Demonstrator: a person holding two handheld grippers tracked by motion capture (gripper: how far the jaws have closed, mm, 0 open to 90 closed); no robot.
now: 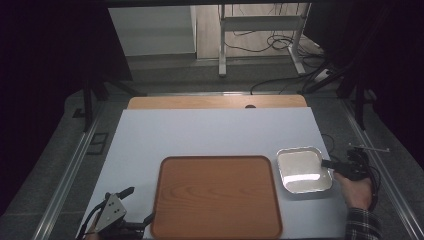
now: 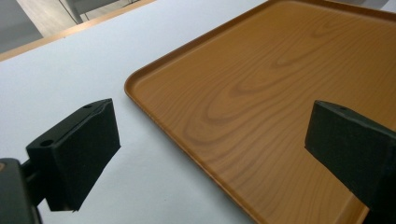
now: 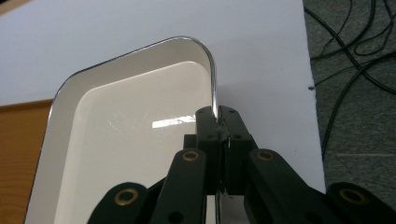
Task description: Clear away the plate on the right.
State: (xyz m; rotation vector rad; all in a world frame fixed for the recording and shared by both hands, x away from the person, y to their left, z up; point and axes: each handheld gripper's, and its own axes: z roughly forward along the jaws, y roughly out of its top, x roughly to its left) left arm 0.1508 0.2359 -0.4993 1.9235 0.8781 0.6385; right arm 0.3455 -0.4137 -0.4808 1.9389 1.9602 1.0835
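**Rim pinched, tray waiting**

White tabletop (image 1: 210,135), near edge: left gripper (image 1: 131,206) hovers, fingers spread, at the wooden tray's (image 1: 216,197) corner. Farther right, right gripper (image 3: 218,122) pinches the white enamel pan's (image 3: 126,140) rim, likely for lifting.

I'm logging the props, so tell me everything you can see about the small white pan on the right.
The white pan is a shallow rectangular dish with rounded corners, glossy white inside with a thin, dark-looking rim, seemingly enamelled metal. It is empty and reflects a light. It lies flat on the pale table cover, just right of the wooden tray. The right gripper is shut on its rim at the pan's right side.
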